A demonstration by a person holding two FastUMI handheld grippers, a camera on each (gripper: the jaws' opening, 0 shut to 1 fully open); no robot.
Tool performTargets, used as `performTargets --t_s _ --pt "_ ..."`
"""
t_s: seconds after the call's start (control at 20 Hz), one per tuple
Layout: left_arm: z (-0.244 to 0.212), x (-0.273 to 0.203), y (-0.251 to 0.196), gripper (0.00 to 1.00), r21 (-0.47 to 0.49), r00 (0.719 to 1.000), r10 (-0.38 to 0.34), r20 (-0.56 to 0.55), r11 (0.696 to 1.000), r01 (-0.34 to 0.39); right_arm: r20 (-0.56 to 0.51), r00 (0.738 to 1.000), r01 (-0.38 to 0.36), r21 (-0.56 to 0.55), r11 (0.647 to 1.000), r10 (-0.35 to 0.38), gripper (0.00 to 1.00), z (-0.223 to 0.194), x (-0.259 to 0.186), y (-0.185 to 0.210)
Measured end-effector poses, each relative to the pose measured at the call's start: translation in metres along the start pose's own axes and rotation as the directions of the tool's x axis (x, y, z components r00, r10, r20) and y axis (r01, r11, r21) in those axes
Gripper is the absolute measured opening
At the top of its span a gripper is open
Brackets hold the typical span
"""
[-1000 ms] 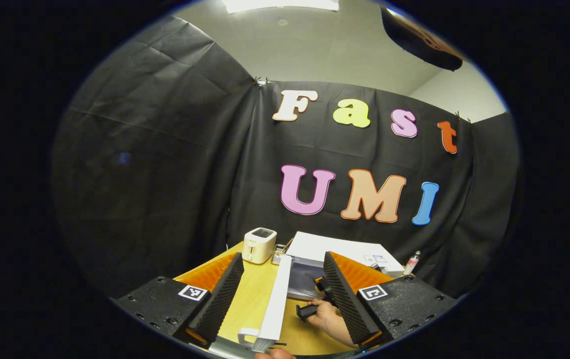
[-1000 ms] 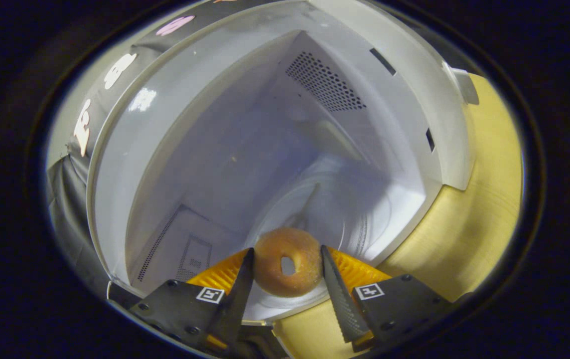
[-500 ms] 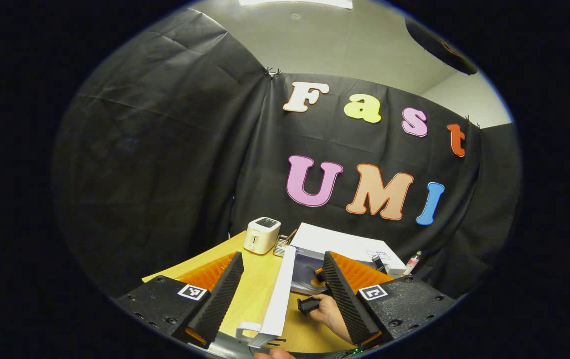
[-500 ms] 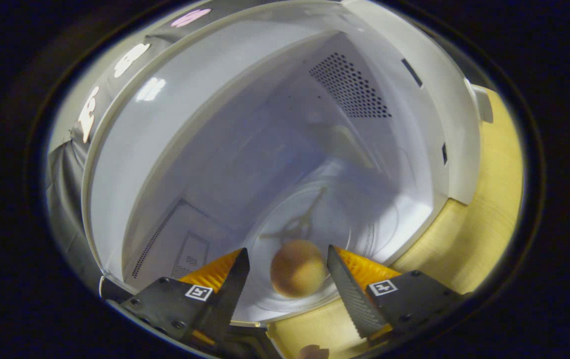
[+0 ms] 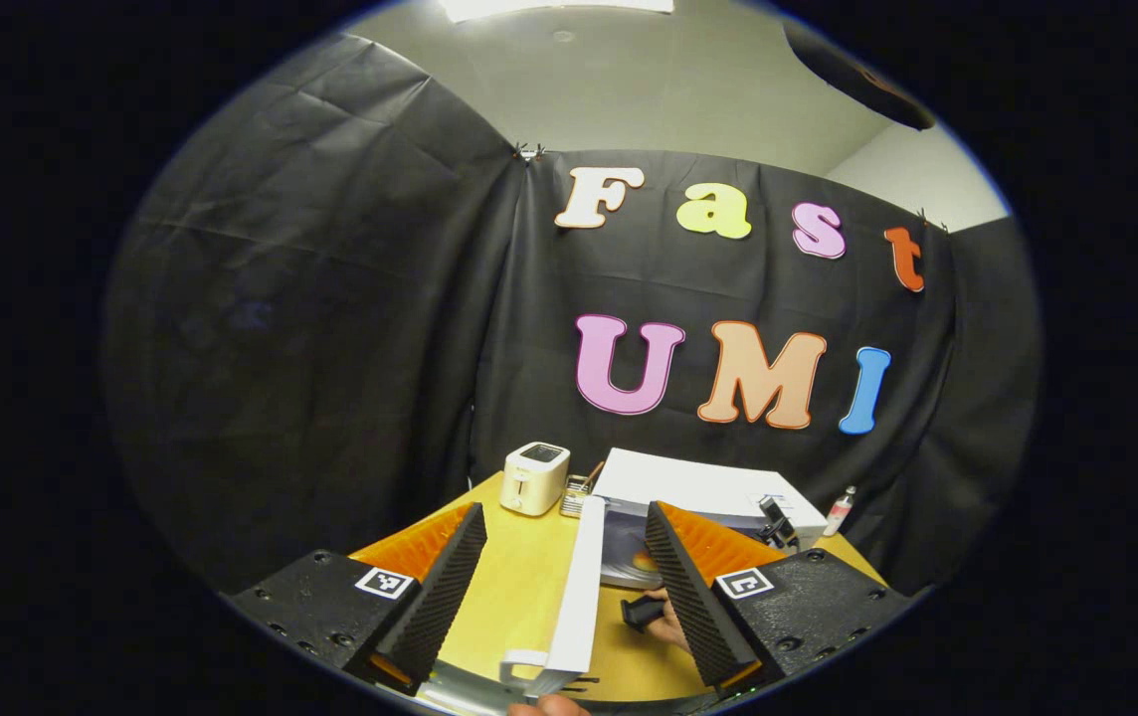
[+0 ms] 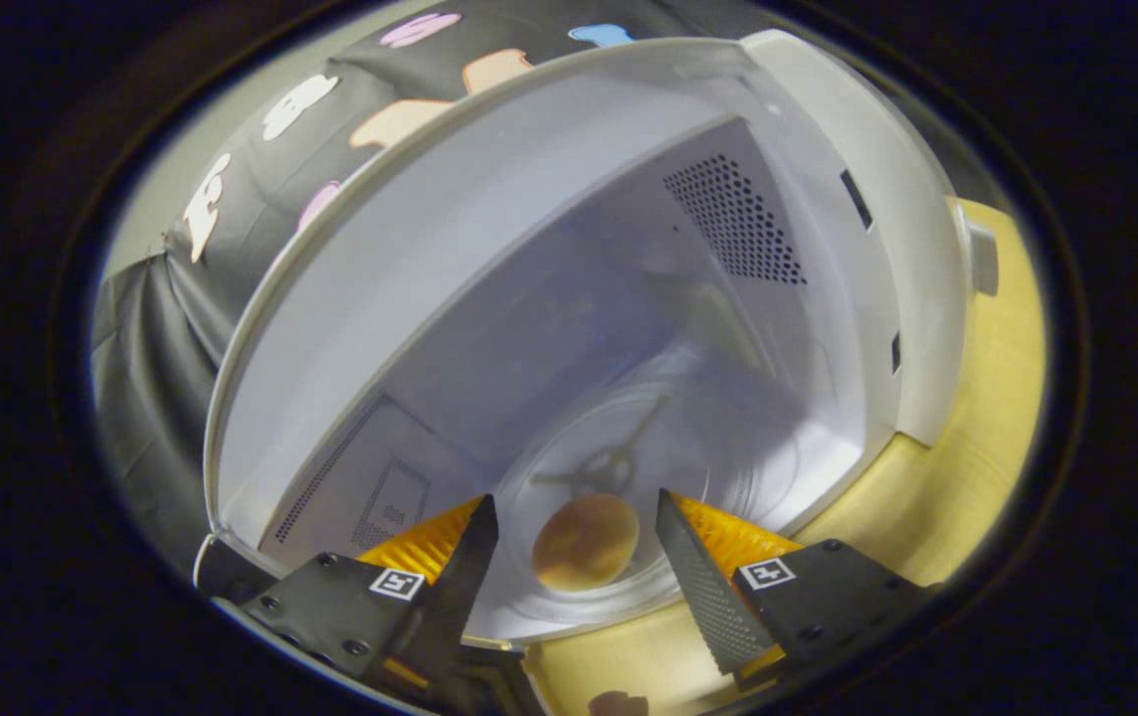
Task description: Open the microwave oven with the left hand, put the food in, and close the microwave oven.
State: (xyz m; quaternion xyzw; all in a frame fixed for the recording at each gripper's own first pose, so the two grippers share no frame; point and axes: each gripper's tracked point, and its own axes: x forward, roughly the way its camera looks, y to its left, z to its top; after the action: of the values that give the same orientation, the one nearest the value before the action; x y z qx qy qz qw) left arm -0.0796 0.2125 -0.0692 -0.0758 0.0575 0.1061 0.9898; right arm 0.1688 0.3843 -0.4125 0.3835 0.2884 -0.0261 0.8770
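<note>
The left gripper (image 5: pixel 561 577) hung above the wooden table (image 5: pixel 519 587) with its ridged black fingers (image 5: pixel 445 587) spread wide and nothing between them but the edge of the open microwave door (image 5: pixel 579 597), which stood apart from both. Beyond the door lay the white microwave oven (image 5: pixel 703 492), its cavity open, with a white toaster (image 5: pixel 533 477) just to its left. A hand (image 5: pixel 670 625) holding a black handle showed beside the right finger, and a small bottle (image 5: pixel 839 510) stood at the microwave's far right.

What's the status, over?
Right gripper jaws open, nothing held. Doughnut lies on microwave turntable. Left gripper jaws open beside open microwave door. Door not yet closed.
</note>
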Motion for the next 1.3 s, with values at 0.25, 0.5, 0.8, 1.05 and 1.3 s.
performTargets --t_s 0.25,0.5,0.8,1.05,1.3 --pt "0.007 0.001 0.022 0.94 0.064 0.999 0.051 0.015 0.997 -0.052 0.02 0.999 -0.043 -0.121 0.992 0.046 0.98 0.01 -0.028 0.0" --pt "-0.005 0.004 0.033 0.89 0.106 0.999 0.043 0.003 0.993 -0.043 0.046 0.993 -0.099 -0.209 0.973 0.111 0.98 0.041 -0.076 -0.002" --pt "-0.046 0.004 0.059 0.89 0.128 0.994 0.081 -0.068 0.989 -0.072 0.097 0.979 -0.139 -0.311 0.94 0.177 0.98 0.119 -0.126 -0.013" --pt "-0.105 0.002 0.105 0.65 0.188 0.961 0.224 -0.164 0.963 -0.192 0.171 0.959 -0.136 -0.417 0.898 0.225 0.98 0.185 -0.167 -0.024" --pt "-0.157 -0.001 0.126 0.03 0.226 0.908 0.328 -0.26 0.935 -0.272 0.229 0.944 -0.108 -0.467 0.878 0.238 0.89 0.239 -0.198 -0.033"
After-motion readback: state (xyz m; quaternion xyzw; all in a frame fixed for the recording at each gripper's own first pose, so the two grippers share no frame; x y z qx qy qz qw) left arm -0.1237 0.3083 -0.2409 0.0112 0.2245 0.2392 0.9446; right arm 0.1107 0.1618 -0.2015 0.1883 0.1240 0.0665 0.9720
